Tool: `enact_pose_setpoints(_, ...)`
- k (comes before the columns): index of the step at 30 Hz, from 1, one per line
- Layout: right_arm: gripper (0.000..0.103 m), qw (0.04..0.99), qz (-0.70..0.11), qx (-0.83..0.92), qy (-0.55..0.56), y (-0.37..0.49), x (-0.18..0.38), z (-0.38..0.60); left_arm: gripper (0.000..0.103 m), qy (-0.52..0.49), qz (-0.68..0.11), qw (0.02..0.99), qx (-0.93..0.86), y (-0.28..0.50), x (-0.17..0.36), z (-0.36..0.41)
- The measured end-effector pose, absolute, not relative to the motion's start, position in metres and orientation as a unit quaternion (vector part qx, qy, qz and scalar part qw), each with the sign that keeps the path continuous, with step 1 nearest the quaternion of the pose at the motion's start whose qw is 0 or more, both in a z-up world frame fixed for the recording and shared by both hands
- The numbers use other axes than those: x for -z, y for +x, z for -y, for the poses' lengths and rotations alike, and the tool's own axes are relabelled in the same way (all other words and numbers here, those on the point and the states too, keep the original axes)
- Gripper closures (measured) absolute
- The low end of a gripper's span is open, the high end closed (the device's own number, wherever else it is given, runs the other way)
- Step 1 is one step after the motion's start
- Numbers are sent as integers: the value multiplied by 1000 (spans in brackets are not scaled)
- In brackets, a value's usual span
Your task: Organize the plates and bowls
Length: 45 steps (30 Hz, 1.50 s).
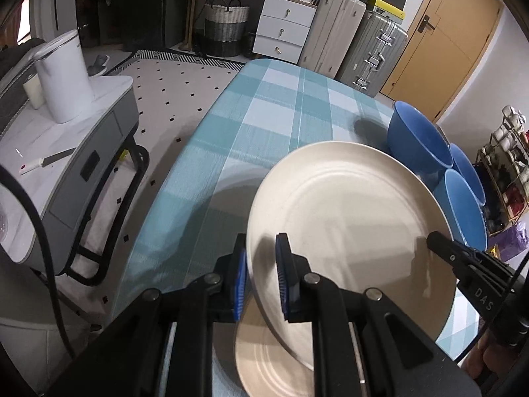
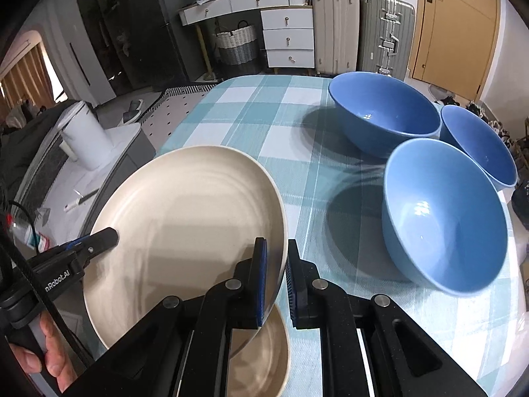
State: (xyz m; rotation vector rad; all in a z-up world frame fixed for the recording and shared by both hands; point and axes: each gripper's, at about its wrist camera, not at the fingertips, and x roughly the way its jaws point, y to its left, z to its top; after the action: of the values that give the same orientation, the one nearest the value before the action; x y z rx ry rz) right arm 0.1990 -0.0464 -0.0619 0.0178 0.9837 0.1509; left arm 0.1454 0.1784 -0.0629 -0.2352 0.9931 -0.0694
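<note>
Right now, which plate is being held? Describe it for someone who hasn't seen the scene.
On the teal checked tablecloth, left of three blue bowls, are two cream plates. The held plate is the upper, tilted one, pinched at opposite rims by both hand-held grippers; the other plate lies beneath it.

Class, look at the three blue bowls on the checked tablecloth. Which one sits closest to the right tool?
The near bowl, the one largest in the right wrist view. It sits just beside the right tool, while the other two bowls stand behind it.
</note>
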Motion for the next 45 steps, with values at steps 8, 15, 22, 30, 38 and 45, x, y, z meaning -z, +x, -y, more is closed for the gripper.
enact_pose_setpoints(8, 93, 881, -463, -88, 30, 169, 68, 54, 89, -112, -456, 882, 35, 115, 59, -178)
enact_pose_setpoints(15, 93, 887, -450, -96, 38, 148, 80, 61, 89, -101, -454, 885, 28, 95, 64, -169)
enact_pose_setpoints(22, 93, 894, -435, -103, 23, 132, 86, 62, 89, -95, -447, 889, 18, 82, 65, -163)
enact_pose_setpoints(30, 93, 895, -431, -112, 18, 124, 98, 62, 89, -66, -442, 895, 4, 72, 71, -158)
enact_pose_setpoints(38, 92, 894, -433, -118, 10, 120, 108, 58, 89, -78, -451, 889, -4, 71, 79, -163)
enact_pose_setpoints(45, 91, 900, -422, -107, -31, 112, 113, 43, 89, -50, -464, 884, -17, 73, 88, -158)
